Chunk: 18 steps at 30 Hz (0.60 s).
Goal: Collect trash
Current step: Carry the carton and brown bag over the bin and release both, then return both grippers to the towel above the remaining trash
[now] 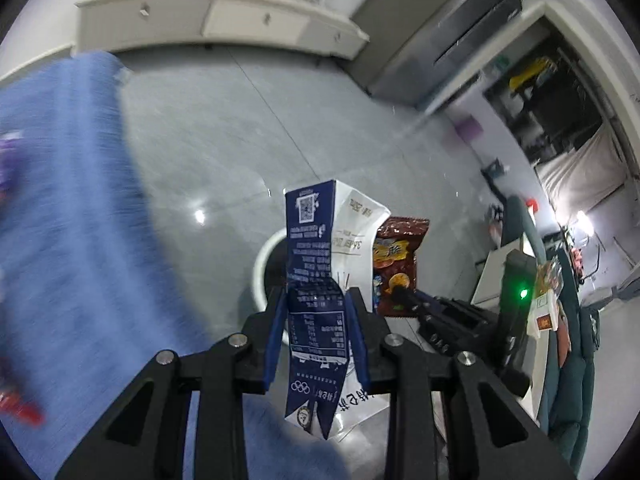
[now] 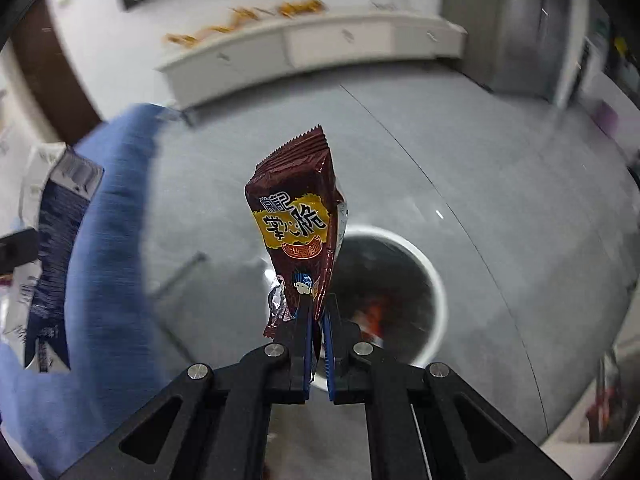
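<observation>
My left gripper (image 1: pixel 317 300) is shut on a flattened blue and white milk carton (image 1: pixel 320 248), held upright above the floor. A white round trash bin (image 1: pixel 262 268) stands on the floor behind and below the carton, partly hidden by it. My right gripper (image 2: pixel 317 312) is shut on a dark red snack wrapper (image 2: pixel 298 220), held upright just left of the bin (image 2: pixel 434 276), whose dark inside holds some red trash. The wrapper (image 1: pixel 400 264) and right gripper (image 1: pixel 404 294) also show in the left wrist view. The carton (image 2: pixel 52 232) shows at the left edge of the right wrist view.
A blue cloth-covered surface (image 1: pixel 68 208) fills the left side, also in the right wrist view (image 2: pixel 108 248). A long white cabinet (image 1: pixel 216 24) runs along the far wall. The grey tiled floor (image 1: pixel 224 136) lies between. A teal sofa (image 1: pixel 576 360) and a doorway (image 1: pixel 560 112) are at the right.
</observation>
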### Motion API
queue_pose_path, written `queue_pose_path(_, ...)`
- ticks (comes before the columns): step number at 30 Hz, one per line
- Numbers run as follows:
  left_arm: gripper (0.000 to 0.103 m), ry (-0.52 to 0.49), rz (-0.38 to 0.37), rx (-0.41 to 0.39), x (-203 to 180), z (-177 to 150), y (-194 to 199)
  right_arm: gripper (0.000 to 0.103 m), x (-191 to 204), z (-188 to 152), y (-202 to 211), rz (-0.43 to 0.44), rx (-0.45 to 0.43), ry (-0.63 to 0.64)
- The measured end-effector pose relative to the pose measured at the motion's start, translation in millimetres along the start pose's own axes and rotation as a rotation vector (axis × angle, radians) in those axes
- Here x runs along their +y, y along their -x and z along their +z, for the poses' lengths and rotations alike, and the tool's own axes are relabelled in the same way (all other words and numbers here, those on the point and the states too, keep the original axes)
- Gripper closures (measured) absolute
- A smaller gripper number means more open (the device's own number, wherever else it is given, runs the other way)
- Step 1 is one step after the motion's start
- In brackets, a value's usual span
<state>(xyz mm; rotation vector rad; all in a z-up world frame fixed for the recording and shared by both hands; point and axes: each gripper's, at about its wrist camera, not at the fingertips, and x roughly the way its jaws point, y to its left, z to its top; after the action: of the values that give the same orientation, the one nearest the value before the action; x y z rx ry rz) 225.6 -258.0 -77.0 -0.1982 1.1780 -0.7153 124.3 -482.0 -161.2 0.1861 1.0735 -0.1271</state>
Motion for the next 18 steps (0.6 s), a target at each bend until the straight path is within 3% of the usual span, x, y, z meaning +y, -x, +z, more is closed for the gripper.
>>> queue_pose_path(5,0.075,-0.001,0.04,0.105,-18,27,-90,0.097,-29,11,-55,-0.058,0.095,-0.046)
queue_pose_path(8,0.074,0.05,0.038,0.192,-14,32,-135,0.097,-36,12,-78,-0.081,0.149,-0.055)
queue_pose_path(10,0.074,0.091,0.045,0.232,-7,34,-160,0.09,-39,14,-94,-0.119,0.179,-0.05)
queue_pose_path(12,0.069,0.128,0.047,0.255,-2,33,-177,0.068,-40,16,-101,-0.141,0.195,-0.041)
queue_pose_path(14,0.055,0.15,0.046,0.262,0,33,-189,0.064,-40,20,-104,-0.174,0.204,-0.027)
queue_pose_path(18,0.054,0.175,0.01,0.272,2,32,-198,0.064,-40,28,-105,-0.203,0.208,-0.005)
